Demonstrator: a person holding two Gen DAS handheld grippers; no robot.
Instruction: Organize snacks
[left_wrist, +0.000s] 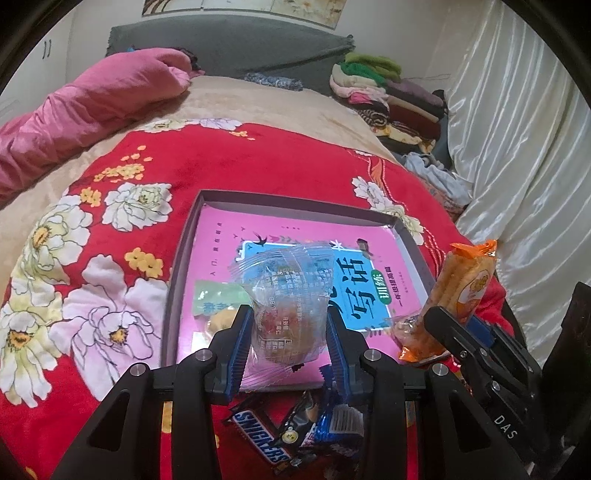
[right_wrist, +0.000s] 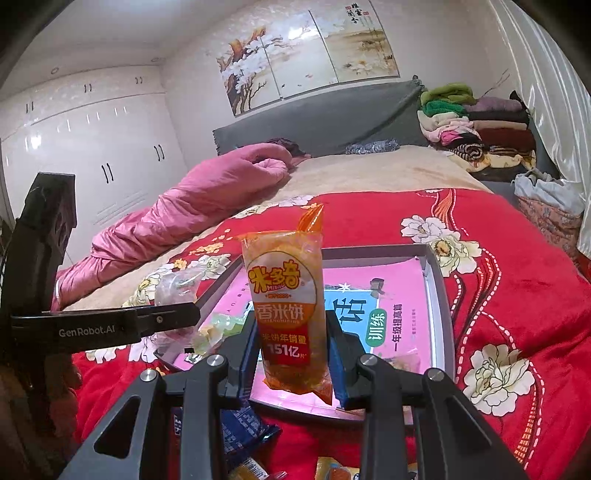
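Observation:
My left gripper (left_wrist: 290, 325) is shut on a clear-wrapped pastry (left_wrist: 286, 295) and holds it above the near end of a shallow grey box (left_wrist: 295, 201) with a pink printed bottom. My right gripper (right_wrist: 291, 347) is shut on an orange rice-cracker pack (right_wrist: 286, 302), held upright over the box's (right_wrist: 441, 291) near edge; the pack also shows in the left wrist view (left_wrist: 454, 295). A green-wrapped snack (left_wrist: 218, 299) lies in the box at its near left. A Snickers bar (left_wrist: 258, 434) and blue and black wrapped snacks (left_wrist: 325, 424) lie on the red blanket in front of the box.
The box sits on a red flowered blanket (left_wrist: 122, 229) on a bed. A pink quilt (left_wrist: 85, 110) lies at the far left. Folded clothes (left_wrist: 388, 99) are stacked at the far right by a white curtain (left_wrist: 517, 147). A wardrobe (right_wrist: 92, 147) stands left.

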